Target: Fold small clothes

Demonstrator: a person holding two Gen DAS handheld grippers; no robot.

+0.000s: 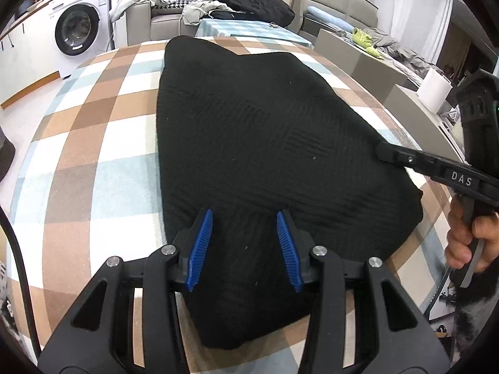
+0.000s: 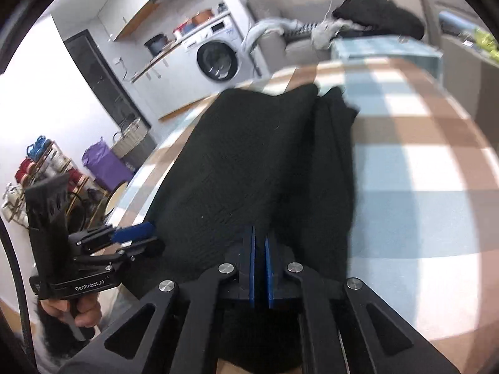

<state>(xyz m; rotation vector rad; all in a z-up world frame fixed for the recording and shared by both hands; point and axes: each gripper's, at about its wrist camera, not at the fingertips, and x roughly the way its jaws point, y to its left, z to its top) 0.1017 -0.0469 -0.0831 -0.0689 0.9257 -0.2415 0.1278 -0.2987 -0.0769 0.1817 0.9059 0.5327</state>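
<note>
Blue ribbed fingers (image 1: 204,243) of the left gripper (image 1: 244,247) stood partly apart over the near end of the black garment (image 1: 265,143), with nothing pinched between them; whether their tips rested on the cloth could not be told. On the right gripper (image 2: 259,243) the blue pads (image 2: 252,268) had come almost together, leaving only a thin slit, and black cloth lay directly at their tips. Whether a fold was actually nipped there could not be made out, since the right wrist view was smeared.

That garment, a dark ribbed knit, lay spread flat on the checked tablecloth (image 1: 93,143) of brown, white and pale blue squares, running lengthwise away from the left gripper toward the far edge of the table. In the right wrist view its far right side showed a doubled edge, one layer lying over another.

From the left wrist view, the right gripper reached in over the garment's right border, its black tip (image 1: 385,151) low against the knit, with a hand (image 1: 467,237) gripping the handle just off the table's edge. From the right wrist view, the left gripper (image 2: 137,237) sat at the garment's left near corner, held by the other hand (image 2: 75,311).

Beyond the garment's far end stood a sofa heaped with dark clothing (image 1: 252,0), and to the left of that a white washing machine (image 1: 78,21).
</note>
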